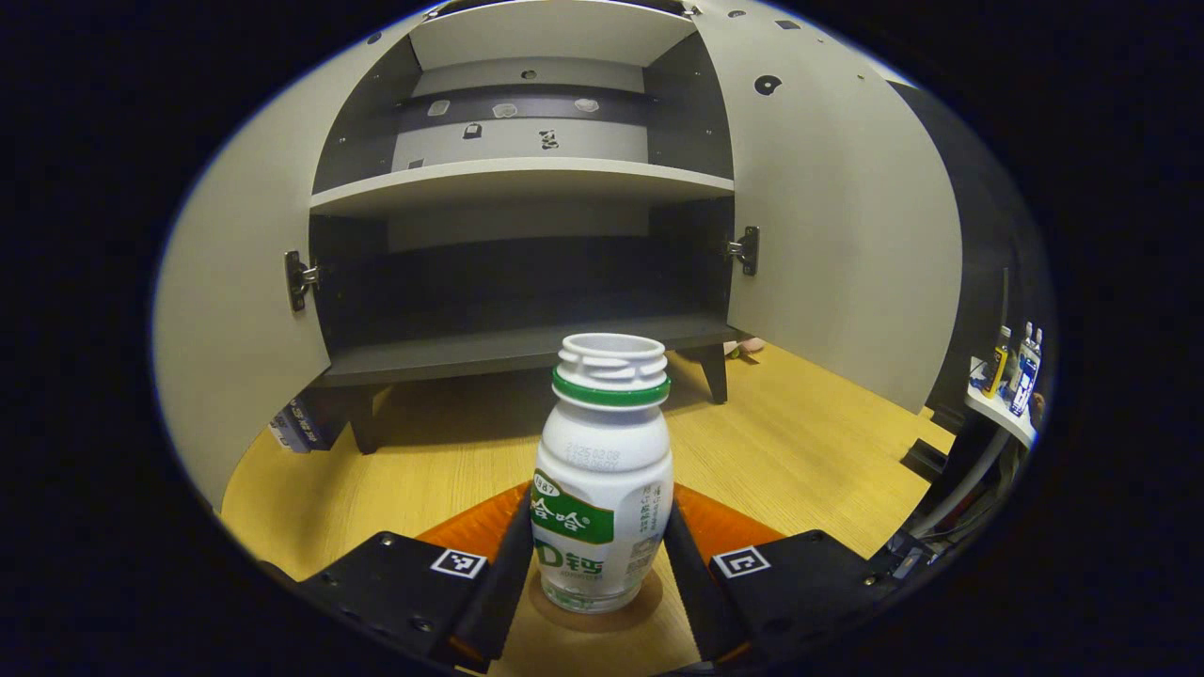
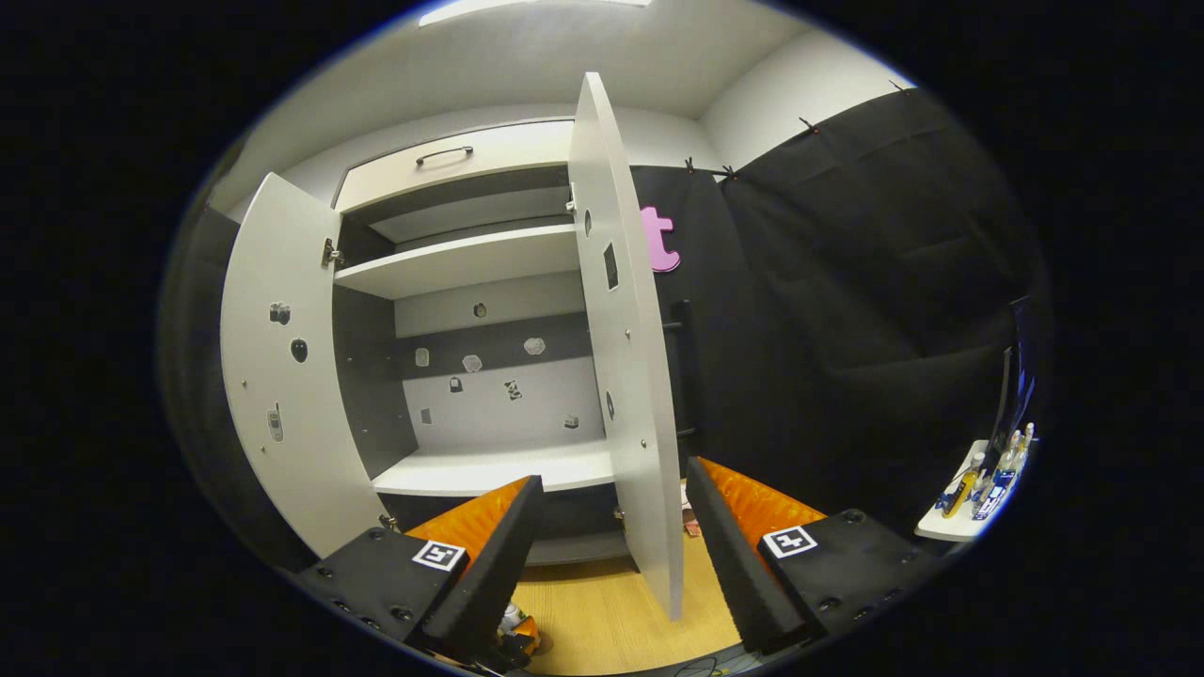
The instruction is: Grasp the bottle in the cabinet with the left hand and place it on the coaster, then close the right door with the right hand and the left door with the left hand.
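White plastic, capless and likely light, the bottle (image 1: 603, 475) stands on a brown coaster (image 1: 593, 611) on the wooden bench (image 1: 809, 451), between the fingers of the left claw (image 1: 598, 564). They flank its label closely; whether they press it I cannot tell. Thin walls may dent, so take it at the waist. Beyond, the cabinet (image 1: 527, 179) gapes. The right claw (image 2: 611, 555) is spread, empty, near the right door (image 2: 625, 376) edge. Most of the coaster is hidden.

Black claw (image 1: 602, 574) housings with square markers (screws too)
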`<state>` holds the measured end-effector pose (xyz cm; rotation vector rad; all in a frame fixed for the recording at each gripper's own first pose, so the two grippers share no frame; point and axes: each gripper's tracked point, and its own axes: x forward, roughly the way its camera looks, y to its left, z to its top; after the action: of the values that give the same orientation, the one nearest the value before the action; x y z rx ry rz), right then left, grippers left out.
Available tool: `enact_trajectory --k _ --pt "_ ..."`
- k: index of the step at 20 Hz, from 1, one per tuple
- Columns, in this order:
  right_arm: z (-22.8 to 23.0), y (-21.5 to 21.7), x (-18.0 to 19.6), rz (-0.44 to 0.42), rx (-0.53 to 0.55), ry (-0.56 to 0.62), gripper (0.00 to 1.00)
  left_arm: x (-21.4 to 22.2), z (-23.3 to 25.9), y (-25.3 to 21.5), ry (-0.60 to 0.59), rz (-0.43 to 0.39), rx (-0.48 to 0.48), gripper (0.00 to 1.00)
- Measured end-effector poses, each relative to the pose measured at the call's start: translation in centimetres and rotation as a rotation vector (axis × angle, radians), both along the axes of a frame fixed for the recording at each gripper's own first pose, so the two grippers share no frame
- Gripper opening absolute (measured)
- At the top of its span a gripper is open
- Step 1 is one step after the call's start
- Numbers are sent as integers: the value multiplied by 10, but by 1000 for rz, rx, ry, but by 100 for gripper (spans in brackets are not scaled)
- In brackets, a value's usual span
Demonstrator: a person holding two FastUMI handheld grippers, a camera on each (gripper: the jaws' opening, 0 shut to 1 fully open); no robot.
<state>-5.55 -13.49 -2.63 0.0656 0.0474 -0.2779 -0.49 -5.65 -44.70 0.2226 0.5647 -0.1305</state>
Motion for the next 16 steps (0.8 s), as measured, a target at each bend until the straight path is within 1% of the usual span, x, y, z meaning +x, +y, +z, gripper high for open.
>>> enact_trajectory --k 2,4,5,6,7,8,11,16 --pt "-3 -1 1 -2 9 5 99 -2 1 -2 12 -26 -9 73" --pt "-5 -4 0 -8 16 6 99 -4 2 -6 25 -58 -26 76" --pt "-6 -5 1 -10 21 7 99 -3 3 -7 25 -62 -26 91" --pt "-7 -6 1 -12 24 8 99 -3 4 -7 25 -63 -26 99" --pt "-7 -7 1 -15 25 7 99 -7 3 -7 25 -60 -23 95" --pt "-7 -8 0 -17 23 7 99 -11 4 -6 25 -60 -24 95" --pt "-6 -14 -1 -27 29 2 99 -14 12 -6 14 -59 -29 95" --pt "-7 -19 -3 -23 35 5 99 -15 45 -2 -58 -36 -31 95"
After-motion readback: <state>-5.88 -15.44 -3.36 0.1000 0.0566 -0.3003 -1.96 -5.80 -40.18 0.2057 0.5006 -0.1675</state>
